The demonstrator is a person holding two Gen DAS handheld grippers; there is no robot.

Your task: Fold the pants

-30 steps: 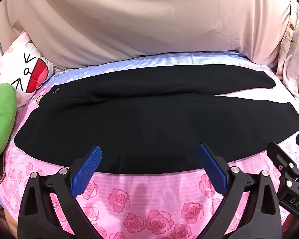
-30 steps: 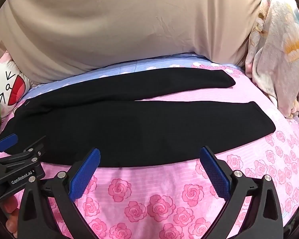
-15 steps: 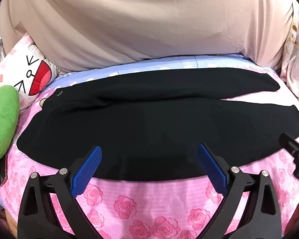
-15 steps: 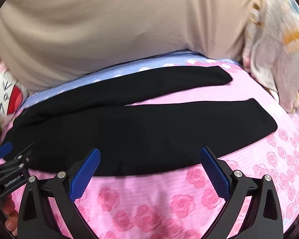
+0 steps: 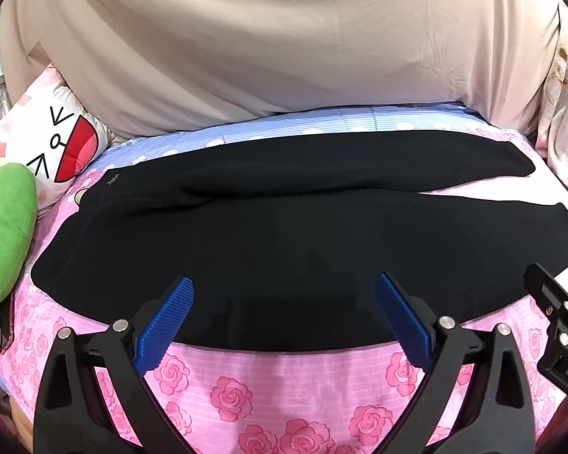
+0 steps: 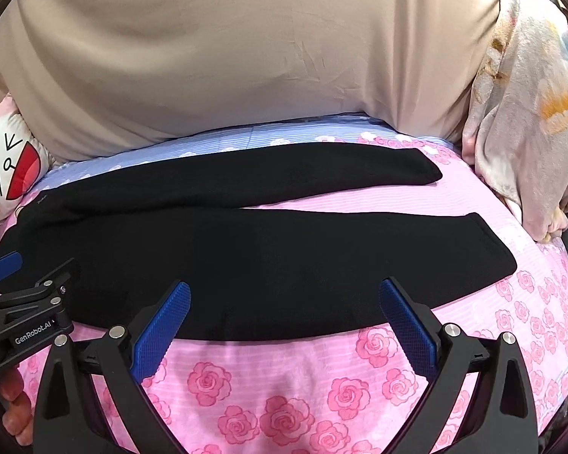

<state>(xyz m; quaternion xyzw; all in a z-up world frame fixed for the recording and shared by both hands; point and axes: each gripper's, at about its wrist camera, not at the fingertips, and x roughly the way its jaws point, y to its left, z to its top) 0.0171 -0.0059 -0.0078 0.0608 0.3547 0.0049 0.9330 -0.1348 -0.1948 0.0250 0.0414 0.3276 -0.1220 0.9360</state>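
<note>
Black pants lie flat on the pink rose bedsheet, waistband to the left and both legs stretching right, split apart at the cuffs; they also show in the right wrist view. My left gripper is open and empty, hovering over the near edge of the pants around mid-thigh. My right gripper is open and empty over the near edge of the near leg. Each gripper shows at the edge of the other's view: the right one and the left one.
A beige cover rises behind the bed. A white cartoon-face pillow and a green plush lie at the left. A floral blanket is bunched at the right. A blue strip of sheet runs along the back.
Both grippers shifted slightly, moving a little nearer the pants' near edge. The pants have not moved. Both grippers stayed open.
</note>
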